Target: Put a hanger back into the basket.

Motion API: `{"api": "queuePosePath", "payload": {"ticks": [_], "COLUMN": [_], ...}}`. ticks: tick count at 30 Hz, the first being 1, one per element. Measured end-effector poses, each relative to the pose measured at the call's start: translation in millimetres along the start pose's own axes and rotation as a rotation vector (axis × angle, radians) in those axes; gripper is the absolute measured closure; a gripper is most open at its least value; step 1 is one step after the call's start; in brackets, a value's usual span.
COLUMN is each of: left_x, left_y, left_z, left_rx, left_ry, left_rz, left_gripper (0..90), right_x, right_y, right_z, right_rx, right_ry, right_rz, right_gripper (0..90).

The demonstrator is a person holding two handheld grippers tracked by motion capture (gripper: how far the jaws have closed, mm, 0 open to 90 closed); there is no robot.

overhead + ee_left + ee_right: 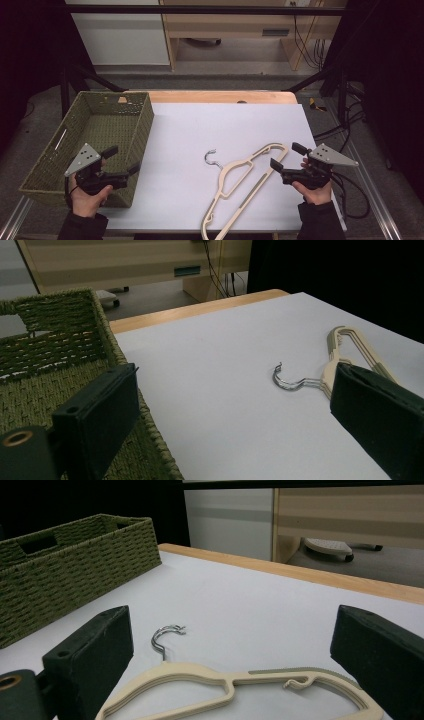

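A: What is seen, taken from left to right with the green woven rectangular basket (131,131) as the landmark?

B: The left gripper (121,167) is held over the basket's near right corner, its jaws spread wide with nothing between them. To the right of the basket, on the white sheet (190,125), a stack of cream plastic clothes hangers with a silver wire hook (239,186) is lying flat. Farther right again, well away from the basket, the right gripper (287,157) is held just beside the hangers' far shoulder tip, jaws likewise wide apart and empty.

A: How are the hangers oriented?

B: The long axis is run diagonally, from the near table edge up towards the right gripper. The hook (210,156) is pointed towards the basket, with its open curl turned that way too.

A: What could go wrong from here?

B: It is judged that the hangers are to be lifted into the basket. Several appear to be stacked, so if only the top one is pinched, the rest may be left behind or dragged askew. A grip taken at the shoulder tip alone could let the long body swing and droop. The wire hook could be snagged on the basket's woven rim during the transfer. The hangers' length also looks close to the basket's inner length, so a skewed entry might leave them perched on the rim.
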State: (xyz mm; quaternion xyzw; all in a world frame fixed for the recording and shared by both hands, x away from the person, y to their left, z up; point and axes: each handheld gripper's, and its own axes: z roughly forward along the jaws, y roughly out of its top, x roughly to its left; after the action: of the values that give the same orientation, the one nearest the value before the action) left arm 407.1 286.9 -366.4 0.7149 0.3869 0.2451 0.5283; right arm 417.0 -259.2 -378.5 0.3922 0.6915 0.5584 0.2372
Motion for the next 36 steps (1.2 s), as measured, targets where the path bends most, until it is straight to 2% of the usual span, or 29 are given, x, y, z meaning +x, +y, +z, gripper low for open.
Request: {"api": "queuePosePath", "payload": {"ticks": [8, 13, 17, 23, 25, 26, 32, 33, 36], "left_x": [-0.5, -1.2, -1.6, -1.1, -1.1, -1.3, -1.2, -1.2, -1.7], "left_y": [-1.0, -2.1, -2.5, -2.2, -2.1, -1.9, -1.0, -1.0, -1.5], "left_z": [-0.6, 0.9, 2.3, 1.2, 0.9, 0.7, -0.6, -0.6, 0.4], "left_rx": [0.007, 0.005, 0.016, 0.013, 0.013, 0.01, 0.008, 0.008, 0.007], "left_ry": [-0.002, -0.005, -0.008, -0.004, -0.004, -0.004, -0.005, -0.005, -0.003], "left_rz": [0.008, 0.002, 0.009, 0.005, 0.004, 0.002, 0.005, 0.005, 0.001], "left_gripper": [5.6, 5.7, 5.6, 5.6, 5.6, 5.6, 5.6, 5.6, 5.6], "right_x": [2.9, 9.4, 11.8, 17.2, 22.0, 25.8, 39.0, 39.0, 46.9], "right_y": [2.0, 7.8, 9.4, 13.6, 16.1, 18.3, 22.6, 22.6, 22.4], "right_z": [2.2, 7.6, 12.8, 21.9, 28.5, 34.2, 59.0, 59.0, 74.7], "right_rx": [0.007, 0.014, 0.03, 0.044, 0.05, 0.061, 0.108, 0.108, 0.14], "right_ry": [0.001, -0.004, -0.007, 0.018, 0.025, 0.048, 0.073, 0.073, 0.082], "right_rz": [-0.002, -0.03, -0.028, -0.048, -0.062, -0.07, -0.092, -0.092, -0.12], "right_gripper": [5.4, 7.4, 8.3, 9.6, 10.5, 11.4, 12.6, 12.6, 13.9]}}
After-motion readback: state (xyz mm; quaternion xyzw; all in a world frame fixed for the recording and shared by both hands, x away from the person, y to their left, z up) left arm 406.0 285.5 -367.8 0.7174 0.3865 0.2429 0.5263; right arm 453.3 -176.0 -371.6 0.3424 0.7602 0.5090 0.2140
